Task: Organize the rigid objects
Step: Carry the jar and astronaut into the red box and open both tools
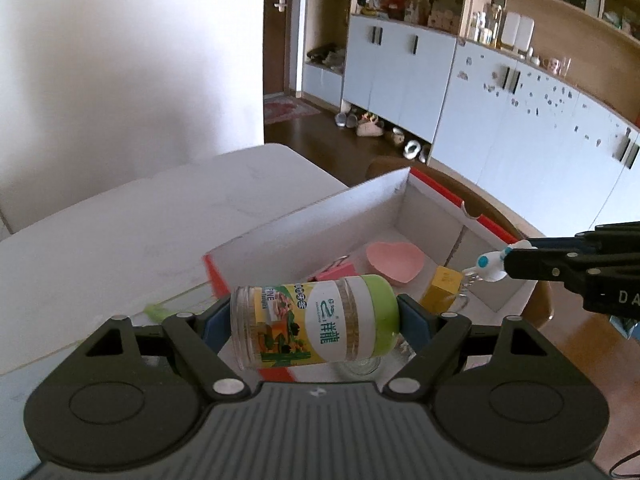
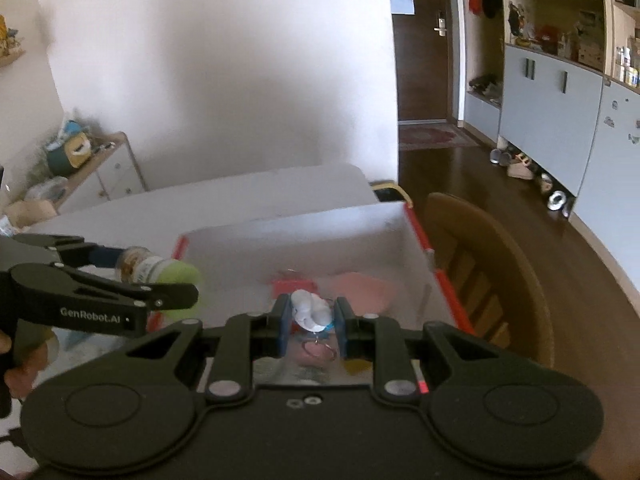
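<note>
Two tools are hanging over the same box right now, each with something clamped in it. The left tool [image 1: 316, 322] is sitting pretty wide, its blue pads pressing on both ends of a clear toothpick jar [image 1: 312, 322] with a green lid and a yellow-and-white label, so the jar is lying sideways between them, lid end toward the right pad. The right tool [image 2: 311, 330] is nearly closed and pinching a little white-and-blue figurine keychain [image 2: 310, 310], with its metal ring [image 2: 318, 350] dangling underneath; in the left wrist view that same keychain [image 1: 490, 264] is sticking out of the tool's black tip. Both are hovering above the open white cardboard box [image 1: 316, 216] with the red-orange outside, which is sitting on the white counter [image 1: 120, 232]. Down in the box a pink heart-shaped dish [image 1: 394, 260] is lying next to a small yellow box [image 1: 440, 290] and some pink rectangular thing [image 1: 340, 270] that I honestly can't identify. Under the jar something made of clear glass [image 1: 360, 366] is peeking out. The right wrist view is pretty blurry, but a hand [image 2: 18, 364] is showing at the left edge, gripping the left tool's handle, and a wooden chair [image 2: 488, 280] is standing just beside the box.
</note>
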`<act>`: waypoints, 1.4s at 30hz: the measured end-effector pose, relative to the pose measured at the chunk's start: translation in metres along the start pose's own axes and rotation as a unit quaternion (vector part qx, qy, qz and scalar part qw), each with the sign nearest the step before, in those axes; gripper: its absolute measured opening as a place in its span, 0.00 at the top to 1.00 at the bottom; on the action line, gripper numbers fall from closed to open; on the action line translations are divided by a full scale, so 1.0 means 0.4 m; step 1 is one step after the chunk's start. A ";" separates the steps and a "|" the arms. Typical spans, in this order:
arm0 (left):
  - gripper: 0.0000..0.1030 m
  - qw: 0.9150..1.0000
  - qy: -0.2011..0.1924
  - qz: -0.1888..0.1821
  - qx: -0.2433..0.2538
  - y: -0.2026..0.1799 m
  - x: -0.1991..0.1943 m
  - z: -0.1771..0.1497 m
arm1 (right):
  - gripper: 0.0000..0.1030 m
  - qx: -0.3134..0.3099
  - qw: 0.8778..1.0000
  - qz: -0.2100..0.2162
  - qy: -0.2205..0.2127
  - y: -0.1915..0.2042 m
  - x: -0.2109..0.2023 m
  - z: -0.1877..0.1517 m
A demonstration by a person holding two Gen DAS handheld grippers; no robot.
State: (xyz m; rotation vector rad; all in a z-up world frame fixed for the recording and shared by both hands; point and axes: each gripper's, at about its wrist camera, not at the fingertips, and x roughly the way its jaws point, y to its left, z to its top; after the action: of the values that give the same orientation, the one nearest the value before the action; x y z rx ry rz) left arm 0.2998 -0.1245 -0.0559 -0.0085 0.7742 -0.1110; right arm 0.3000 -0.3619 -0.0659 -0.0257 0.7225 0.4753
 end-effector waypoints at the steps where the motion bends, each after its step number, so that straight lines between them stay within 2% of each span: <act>1: 0.18 1.000 0.004 0.001 0.001 -0.010 0.012 0.002 | 0.79 -0.002 1.000 -0.003 0.003 -0.011 0.005 -0.004; 7: 0.18 1.000 0.026 0.000 0.003 -0.066 0.102 0.019 | 0.79 -0.016 0.999 -0.012 0.027 -0.059 0.054 -0.027; 23: 0.18 0.996 0.086 -0.002 0.002 -0.143 0.322 0.061 | 0.78 -0.066 0.993 -0.005 0.093 -0.079 0.173 -0.063; 31: 0.18 0.994 0.110 0.005 0.016 -0.159 0.376 0.054 | 0.78 -0.102 0.990 -0.003 0.097 -0.059 0.185 -0.064; 34: 0.18 0.993 0.117 0.003 0.005 -0.153 0.381 0.056 | 0.78 -0.100 0.990 0.001 0.101 -0.063 0.189 -0.063; 42: 0.18 0.991 0.130 0.000 -0.018 -0.137 0.390 0.053 | 0.68 -0.090 0.991 0.001 0.098 -0.087 0.186 -0.056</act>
State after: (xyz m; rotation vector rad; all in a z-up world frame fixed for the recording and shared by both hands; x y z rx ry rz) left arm 0.4199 -0.1956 -0.1467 -0.0286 1.0359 -0.0985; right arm 0.3492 -0.3666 -0.1353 -0.2428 0.8714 0.5441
